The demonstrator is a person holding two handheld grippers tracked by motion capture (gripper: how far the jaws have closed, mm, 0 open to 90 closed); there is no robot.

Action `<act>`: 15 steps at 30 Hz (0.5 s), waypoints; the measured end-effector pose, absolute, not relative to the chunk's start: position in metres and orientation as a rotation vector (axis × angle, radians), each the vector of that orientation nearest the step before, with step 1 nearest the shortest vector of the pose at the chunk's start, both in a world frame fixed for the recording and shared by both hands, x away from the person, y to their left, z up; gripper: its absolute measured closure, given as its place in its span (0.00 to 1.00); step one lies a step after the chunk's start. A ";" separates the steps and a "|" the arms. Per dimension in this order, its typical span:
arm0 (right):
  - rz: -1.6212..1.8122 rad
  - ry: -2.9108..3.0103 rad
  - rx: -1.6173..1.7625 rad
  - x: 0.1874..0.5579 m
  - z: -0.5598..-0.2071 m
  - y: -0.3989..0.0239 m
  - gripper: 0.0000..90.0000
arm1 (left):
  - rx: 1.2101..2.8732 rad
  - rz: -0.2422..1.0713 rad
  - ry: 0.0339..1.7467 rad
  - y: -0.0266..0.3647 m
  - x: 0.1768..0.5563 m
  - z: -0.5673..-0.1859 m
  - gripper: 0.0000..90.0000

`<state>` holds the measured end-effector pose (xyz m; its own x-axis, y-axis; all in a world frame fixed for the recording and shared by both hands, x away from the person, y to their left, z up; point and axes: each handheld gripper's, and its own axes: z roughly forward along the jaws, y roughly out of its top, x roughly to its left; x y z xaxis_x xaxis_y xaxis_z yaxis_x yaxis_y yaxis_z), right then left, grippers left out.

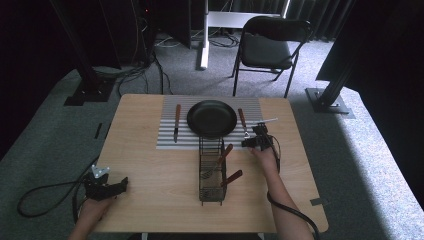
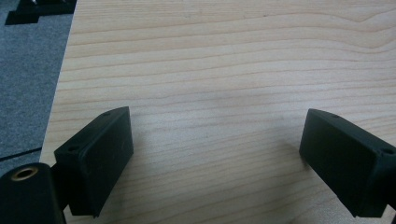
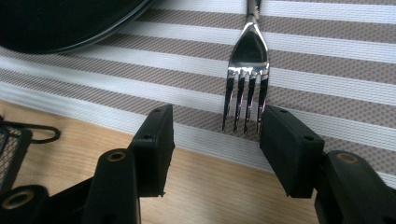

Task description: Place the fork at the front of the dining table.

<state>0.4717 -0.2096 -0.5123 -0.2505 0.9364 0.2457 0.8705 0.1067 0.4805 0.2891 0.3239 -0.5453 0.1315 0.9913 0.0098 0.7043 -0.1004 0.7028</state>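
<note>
A fork (image 1: 243, 123) with a wooden handle lies on the striped placemat (image 1: 170, 141), right of the black plate (image 1: 212, 118). My right gripper (image 1: 250, 141) stands open just short of the tines. In the right gripper view the fork (image 3: 247, 51) points its tines toward the gap of the right gripper (image 3: 215, 144), close to the right-hand jaw, and nothing is pressed between the pads. A wooden-handled knife (image 1: 176, 121) lies left of the plate. My left gripper (image 1: 124, 184) rests open at the table's near left corner. In its own view the left gripper (image 2: 215, 149) has bare wood between its jaws.
A black wire basket (image 1: 211, 172) stands in the middle of the table (image 1: 160, 200), holding wooden-handled utensils (image 1: 226, 151). Its corner (image 3: 14, 140) is close to the right gripper's left side. The plate's rim (image 3: 60, 18) lies ahead-left. A folding chair (image 1: 270, 47) stands beyond the table.
</note>
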 end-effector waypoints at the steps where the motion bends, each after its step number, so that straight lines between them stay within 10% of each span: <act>1: 0.831 2.248 1.840 0.471 -0.513 -0.208 0.49 | 1.866 0.679 1.628 0.324 0.289 -0.545 0.11; 15: 0.888 2.262 1.812 0.468 -0.518 -0.206 0.39 | 1.867 0.679 1.629 0.324 0.289 -0.545 0.11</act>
